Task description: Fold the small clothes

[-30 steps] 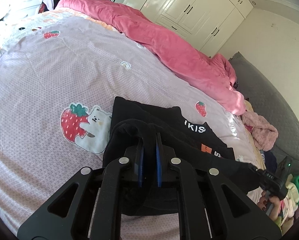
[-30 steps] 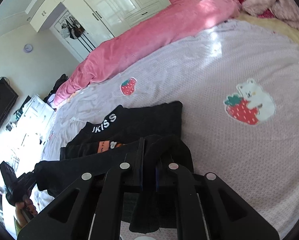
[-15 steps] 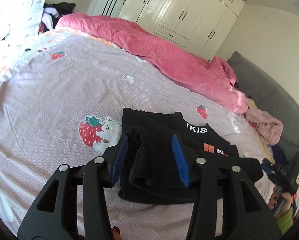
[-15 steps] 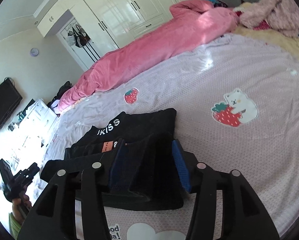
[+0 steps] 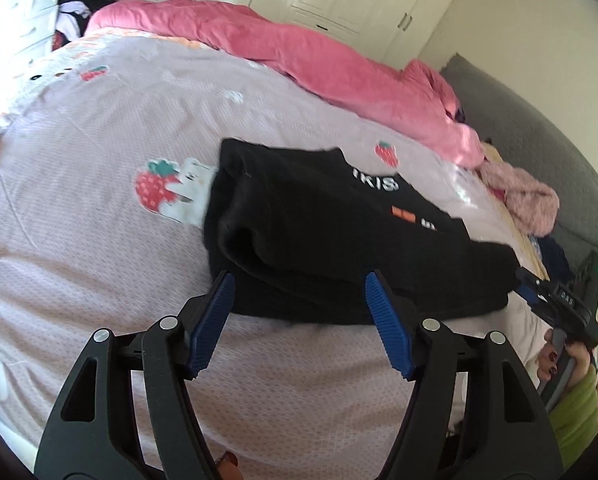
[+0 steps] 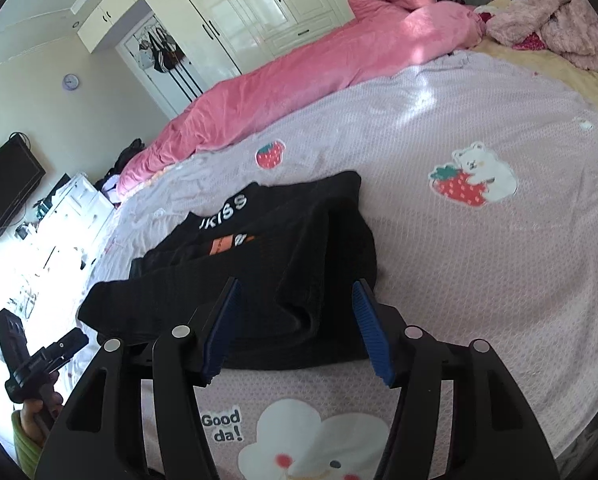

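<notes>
A small black garment with white letters and an orange patch lies folded on the lilac bedspread. It also shows in the right wrist view. My left gripper is open and empty, just short of the garment's near folded edge. My right gripper is open and empty, at the garment's near edge on the other side. The right gripper's body shows in the left wrist view, and the left gripper's body shows in the right wrist view.
A rolled pink duvet lies along the far side of the bed. A fluffy pink garment sits near the grey headboard. White wardrobes stand behind the bed. The bedspread has strawberry bear prints.
Both grippers were shut on the garment's folded edge a second ago. They opened, let it drop onto the bed, and drew back from it.
</notes>
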Motion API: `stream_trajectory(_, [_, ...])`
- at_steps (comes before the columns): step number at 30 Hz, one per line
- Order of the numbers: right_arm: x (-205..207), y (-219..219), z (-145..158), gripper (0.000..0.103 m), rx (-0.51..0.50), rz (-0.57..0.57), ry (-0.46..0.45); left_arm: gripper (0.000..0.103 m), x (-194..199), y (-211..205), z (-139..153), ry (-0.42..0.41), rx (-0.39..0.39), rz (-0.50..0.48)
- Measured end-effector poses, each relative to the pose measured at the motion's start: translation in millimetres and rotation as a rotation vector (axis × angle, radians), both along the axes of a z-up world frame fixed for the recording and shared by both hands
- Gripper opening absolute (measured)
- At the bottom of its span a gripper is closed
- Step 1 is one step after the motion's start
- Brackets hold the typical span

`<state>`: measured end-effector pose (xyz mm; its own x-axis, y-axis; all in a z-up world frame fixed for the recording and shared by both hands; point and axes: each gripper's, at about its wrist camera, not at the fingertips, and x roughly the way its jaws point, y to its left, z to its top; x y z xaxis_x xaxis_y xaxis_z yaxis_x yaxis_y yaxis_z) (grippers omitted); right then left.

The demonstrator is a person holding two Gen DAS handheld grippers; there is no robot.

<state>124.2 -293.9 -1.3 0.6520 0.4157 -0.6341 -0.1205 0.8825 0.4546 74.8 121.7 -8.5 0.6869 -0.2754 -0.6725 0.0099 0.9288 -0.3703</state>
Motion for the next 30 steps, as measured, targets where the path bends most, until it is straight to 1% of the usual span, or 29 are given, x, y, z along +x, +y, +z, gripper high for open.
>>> stream_trajectory(4, [3.0, 9.4, -7.2, 0.056, -0.026, 0.027, 0.028, 0.059, 2.0, -19.0, -5.3, 0.01, 0.041, -0.04])
stream_trajectory(7, [7.6, 12.7, -16.3, 0.056, -0.028, 0.032, 0.064, 0.047, 4.1, -32.8, -11.6, 0.031, 0.059, -0.076])
stream_trajectory(9, [10.3, 15.5, -19.1, 0.056, -0.034, 0.036, 0.069, 0.046, 7.8, -40.2, -17.9, 0.05, 0.081, -0.091])
stream_trajectory(10, [11.4, 17.0, -20.2, 0.056, -0.037, 0.037, 0.072, 0.046, 11.2, -40.9, -21.9, 0.062, 0.077, -0.084])
stream_trajectory(13, [16.3, 22.8, -22.0, 0.052, -0.038, 0.051, 0.074, 0.046, 19.9, -34.3, -28.5, 0.086, 0.007, -0.051])
stream_trajectory(14, [18.1, 24.1, -22.8, 0.047, -0.036, 0.056, 0.078, 0.046, 22.8, -31.9, -30.2, 0.092, -0.014, -0.042])
stream_trajectory(15, [20.2, 25.6, -23.6, 0.038, -0.035, 0.062, 0.08, 0.046, 26.3, -29.5, -32.7, 0.101, -0.036, -0.031])
stream_trajectory(16, [22.2, 27.2, -24.6, 0.033, -0.032, 0.068, 0.082, 0.044, 28.9, -27.8, -34.4, 0.105, -0.054, -0.023])
stream_trajectory(17, [24.6, 28.6, -25.6, 0.02, -0.026, 0.078, 0.086, 0.036, 31.5, -26.7, -35.4, 0.106, -0.065, -0.017])
stream_trajectory(18, [26.7, 29.4, -25.7, 0.007, -0.018, 0.083, 0.089, 0.03, 34.7, -25.9, -35.6, 0.105, -0.064, -0.007])
stream_trajectory(19, [27.9, 29.2, -24.5, 0.007, -0.007, 0.083, 0.084, 0.018, 37.4, -25.1, -34.2, 0.099, -0.066, -0.003])
stream_trajectory(20, [29.2, 28.0, -20.9, 0.007, 0.018, 0.086, 0.067, 0.009, 39.1, -24.6, -31.9, 0.091, -0.073, -0.007])
stream_trajectory(24, [42.7, 20.3, -4.8, 0.006, 0.099, 0.084, 0.009, 0.006, 49.8, -22.5, -15.6, 0.039, -0.087, -0.015])
stream_trajectory(27, [61.3, 6.7, -3.0, 0.006, 0.171, 0.041, 0.031, 0.006, 61.7, -13.7, -8.2, 0.018, -0.114, 0.003])
stream_trajectory(28, [71.0, -0.2, -4.8, 0.006, 0.226, 0.018, 0.049, 0.006, 66.3, -10.5, -6.1, 0.01, -0.122, 0.01])
stream_trajectory(30, [85.4, -4.5, -6.1, 0.006, 0.273, 0.002, 0.069, 0.006, 77.5, -4.3, -0.6, -0.015, -0.121, 0.022])
